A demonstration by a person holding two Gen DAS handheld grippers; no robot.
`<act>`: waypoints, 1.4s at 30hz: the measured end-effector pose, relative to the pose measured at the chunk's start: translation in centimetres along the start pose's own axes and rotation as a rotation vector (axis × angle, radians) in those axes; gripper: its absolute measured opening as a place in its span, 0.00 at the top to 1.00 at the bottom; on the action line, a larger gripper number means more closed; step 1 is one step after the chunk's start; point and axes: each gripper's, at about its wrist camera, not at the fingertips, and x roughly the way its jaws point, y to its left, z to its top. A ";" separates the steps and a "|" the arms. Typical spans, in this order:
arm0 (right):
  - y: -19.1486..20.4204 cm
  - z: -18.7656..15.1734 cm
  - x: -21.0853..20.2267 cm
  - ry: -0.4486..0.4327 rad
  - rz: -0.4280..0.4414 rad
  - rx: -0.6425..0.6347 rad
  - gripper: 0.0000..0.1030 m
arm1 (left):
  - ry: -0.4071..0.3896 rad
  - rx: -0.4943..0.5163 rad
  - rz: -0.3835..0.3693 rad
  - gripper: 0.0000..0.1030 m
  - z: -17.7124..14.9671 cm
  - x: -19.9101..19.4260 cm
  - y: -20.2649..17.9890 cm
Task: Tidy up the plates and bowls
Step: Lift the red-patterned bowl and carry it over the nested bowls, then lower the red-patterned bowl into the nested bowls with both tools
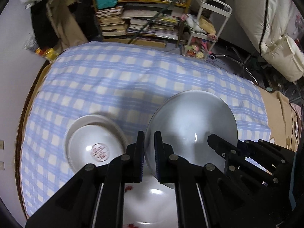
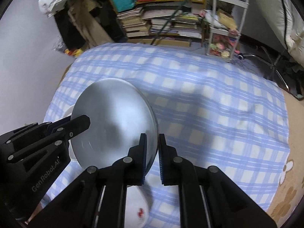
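A grey metal plate [image 1: 191, 125] is held in the air above the blue checked cloth, gripped on both edges. My left gripper [image 1: 149, 157] is shut on its left rim. My right gripper [image 2: 152, 157] is shut on its right rim; the plate [image 2: 114, 121] fills the left of the right wrist view. A white bowl with a red mark [image 1: 95, 144] sits on the cloth to the left. A white plate with red marks [image 1: 152, 199] lies under the left gripper, partly hidden, and shows in the right wrist view [image 2: 138, 209].
The checked cloth [image 2: 218, 114] covers the surface. Behind it are stacked books [image 1: 133, 24], a white cart [image 1: 205, 28] and a padded cushion [image 1: 275, 28]. A brown patterned mat [image 2: 288, 180] lies at the right.
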 end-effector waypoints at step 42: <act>12.4 -2.1 8.9 0.026 0.056 -0.204 0.86 | -0.014 -0.164 0.081 0.90 -5.6 3.8 12.9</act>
